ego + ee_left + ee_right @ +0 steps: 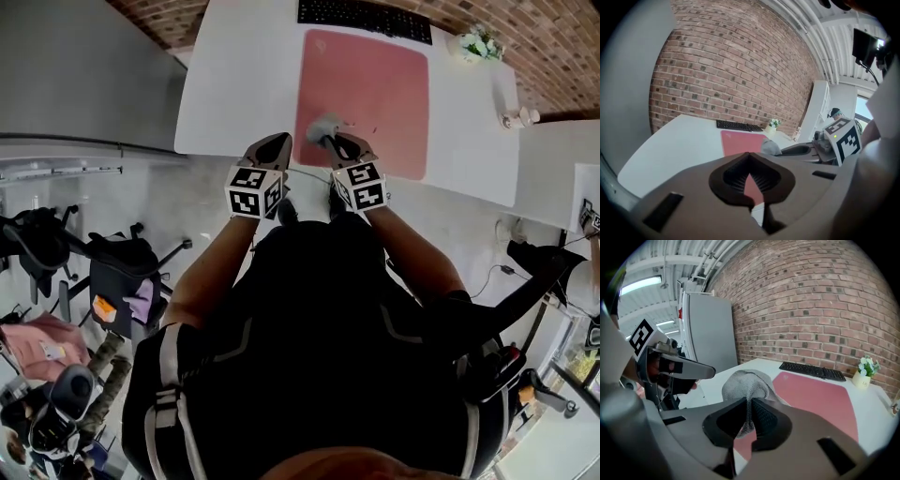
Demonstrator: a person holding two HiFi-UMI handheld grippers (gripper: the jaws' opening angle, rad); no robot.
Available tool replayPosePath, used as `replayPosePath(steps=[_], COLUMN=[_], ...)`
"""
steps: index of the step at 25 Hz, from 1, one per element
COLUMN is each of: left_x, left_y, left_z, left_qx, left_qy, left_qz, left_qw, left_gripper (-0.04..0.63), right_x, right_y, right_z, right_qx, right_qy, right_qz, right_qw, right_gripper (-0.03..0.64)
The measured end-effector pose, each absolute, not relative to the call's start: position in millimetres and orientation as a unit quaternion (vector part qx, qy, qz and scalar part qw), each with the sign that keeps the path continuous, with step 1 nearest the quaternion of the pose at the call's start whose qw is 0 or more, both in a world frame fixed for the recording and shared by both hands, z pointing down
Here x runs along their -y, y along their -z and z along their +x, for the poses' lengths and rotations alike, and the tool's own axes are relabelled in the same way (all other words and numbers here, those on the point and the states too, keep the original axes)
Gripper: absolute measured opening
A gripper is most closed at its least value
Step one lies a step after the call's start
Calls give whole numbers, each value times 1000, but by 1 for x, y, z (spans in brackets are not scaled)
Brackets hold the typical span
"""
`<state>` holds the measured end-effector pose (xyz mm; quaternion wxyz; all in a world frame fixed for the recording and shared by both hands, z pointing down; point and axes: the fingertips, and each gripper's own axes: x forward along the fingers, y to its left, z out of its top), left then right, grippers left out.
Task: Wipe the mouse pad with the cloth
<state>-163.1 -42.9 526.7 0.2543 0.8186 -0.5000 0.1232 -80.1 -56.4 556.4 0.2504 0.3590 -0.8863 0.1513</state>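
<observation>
Right gripper [749, 414]: jaws clamped on a fold of the grey cloth [746, 380], which bunches up above the fingertips.
Cloth position: centre of the head view, over the lower left part of the mouse pad [370, 89]; I cannot tell whether it touches the pad.
Left gripper [278, 142]: jaws together with nothing between them, just left of the right gripper, by the pad's lower left corner.
Mouse pad: pink, lying flat on the white desk [234, 84], upper centre of the head view.
Keyboard [366, 17]: black, at the top edge, just beyond the pad.
Flower pot [480, 45]: small and pale, upper right of the head view, near the pad's far right corner; it holds white flowers and green leaves.
</observation>
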Motion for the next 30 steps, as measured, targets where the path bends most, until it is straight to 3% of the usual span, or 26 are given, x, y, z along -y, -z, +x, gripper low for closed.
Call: replayPosePath(steps=[9, 20, 30], left_x=[35, 21, 27], left_y=[-590, -614, -618], left_z=[-189, -194, -176], left_qx=[546, 545, 526], left_qy=[-165, -198, -202], left_qz=[754, 738, 749], left_qw=[327, 345, 348], left_gripper=[0, 0, 0], right_x=[49, 30, 30], right_y=[-622, -660, -667], right_z=[-114, -128, -110], right_qx=[878, 859, 848], right_qy=[-200, -237, -259], right_qz=[303, 276, 292], right_qw=[314, 360, 358], right_gripper=[34, 34, 34])
